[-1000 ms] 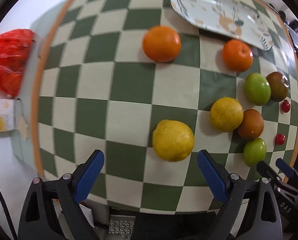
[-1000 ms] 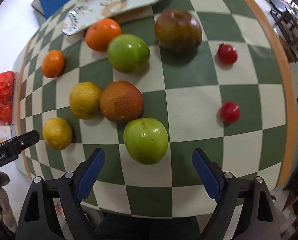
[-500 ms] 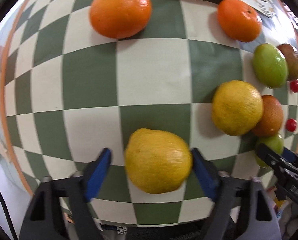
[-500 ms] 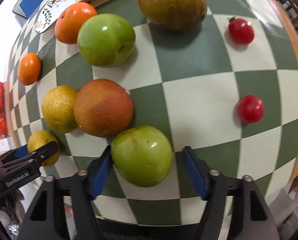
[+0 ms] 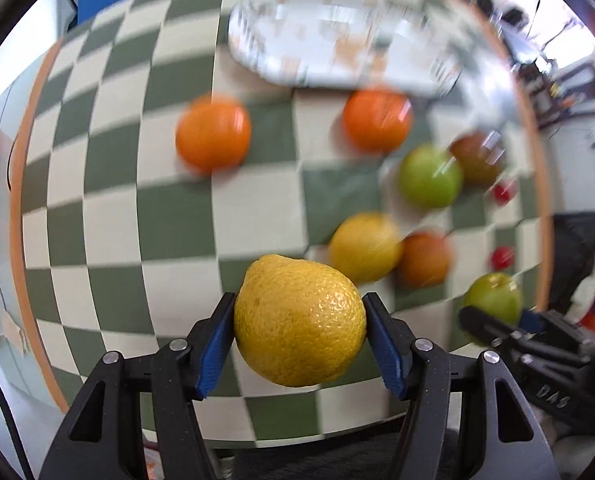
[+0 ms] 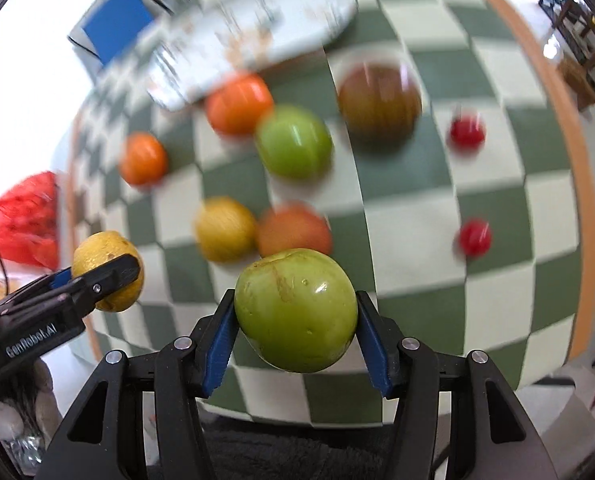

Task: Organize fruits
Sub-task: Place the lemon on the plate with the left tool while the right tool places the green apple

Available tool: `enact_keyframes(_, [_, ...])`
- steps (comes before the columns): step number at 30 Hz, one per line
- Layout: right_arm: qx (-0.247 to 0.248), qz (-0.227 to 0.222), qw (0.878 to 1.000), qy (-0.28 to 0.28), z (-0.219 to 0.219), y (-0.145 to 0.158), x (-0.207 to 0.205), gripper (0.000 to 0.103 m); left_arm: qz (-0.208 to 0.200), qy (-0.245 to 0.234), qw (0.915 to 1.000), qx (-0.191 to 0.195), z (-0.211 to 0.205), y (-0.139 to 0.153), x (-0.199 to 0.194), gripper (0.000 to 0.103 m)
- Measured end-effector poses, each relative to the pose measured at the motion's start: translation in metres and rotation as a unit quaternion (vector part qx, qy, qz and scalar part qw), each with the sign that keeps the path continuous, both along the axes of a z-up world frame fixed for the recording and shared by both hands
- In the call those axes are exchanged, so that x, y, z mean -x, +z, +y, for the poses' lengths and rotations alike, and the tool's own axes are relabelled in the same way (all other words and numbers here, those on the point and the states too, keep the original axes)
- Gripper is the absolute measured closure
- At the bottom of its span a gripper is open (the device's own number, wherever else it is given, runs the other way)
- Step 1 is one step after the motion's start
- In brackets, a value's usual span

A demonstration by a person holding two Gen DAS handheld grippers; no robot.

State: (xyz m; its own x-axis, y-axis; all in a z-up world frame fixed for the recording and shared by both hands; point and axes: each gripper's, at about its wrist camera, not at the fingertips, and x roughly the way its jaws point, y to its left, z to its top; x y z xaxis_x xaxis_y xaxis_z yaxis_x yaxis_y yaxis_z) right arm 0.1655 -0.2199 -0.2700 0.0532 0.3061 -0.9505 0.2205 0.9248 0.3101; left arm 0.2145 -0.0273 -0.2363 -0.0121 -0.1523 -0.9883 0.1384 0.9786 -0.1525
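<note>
Left gripper [image 5: 299,330] is now clamped on the yellow lemon [image 5: 299,320] and right gripper [image 6: 295,322] on the green apple [image 6: 295,310], both fruits lifted clear of the checkered table [image 5: 177,220], whereas earlier they rested between parted jaws; transfer toward the tray [image 5: 337,52] presumably follows.

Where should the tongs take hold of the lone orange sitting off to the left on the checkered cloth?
Grip the orange across its widest middle, coming from the near table edge or from above. It is round and sits apart from the other fruit, with bare cloth on both sides for the fingers.
</note>
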Motion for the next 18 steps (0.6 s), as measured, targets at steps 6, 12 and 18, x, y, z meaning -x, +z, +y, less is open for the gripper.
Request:
enact_keyframes(6, [0.010,-0.066,0.998,0.008,-0.024,0.040,-0.096,0.044,-0.043,0.033,0.9977,0.040,-0.006,0.036,-0.097,0.043])
enact_keyframes(12, [0.028,-0.065,0.997,0.036,-0.020,-0.007,-0.213,0.044,-0.025,0.078,0.9963,0.028,-0.014,-0.005,-0.208,0.043])
enact_keyframes(18, [0.036,-0.038,0.996,0.071,-0.011,-0.064,-0.287,0.044,0.037,0.104,0.9935,0.026,-0.026,-0.069,-0.265,0.043])
